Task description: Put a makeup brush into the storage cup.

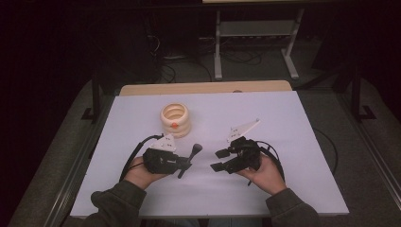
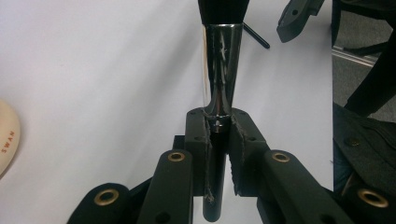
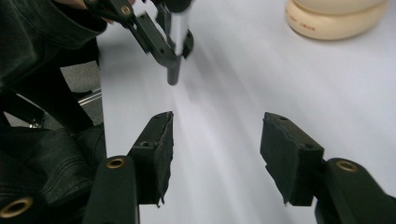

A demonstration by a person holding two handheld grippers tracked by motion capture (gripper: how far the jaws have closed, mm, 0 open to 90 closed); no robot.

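Left gripper (image 1: 185, 163) holds a makeup brush (image 1: 190, 158) by its handle, jaws closed tight on the black stem just behind the chrome ferrule; the brush points away from the hand, over the white counter (image 1: 283, 123) near its middle, dark bristle head toward the right gripper. The left gripper view gives the detail that the high view lacks: the ferrule (image 2: 223, 65) is mirror-bright and flares toward the black bristles at the top edge, and the pads press on both sides of the stem. Right gripper (image 1: 218, 160) sits just beside the brush head, jaws well apart with nothing between them; in the right gripper view (image 3: 215, 154) only bare counter lies between the pads. That view also shows the brush from its butt end (image 3: 173, 74), clamped in the other gripper. A cream ringed container (image 1: 175, 119) stands farther back on the counter, well apart from both grippers, with an orange mark on its front. Writing: the left gripper view catches its edge (image 2: 7, 137) with red letters "SWAN"; the right gripper view shows small red lettering on its base (image 3: 306, 23), too blurred to read.
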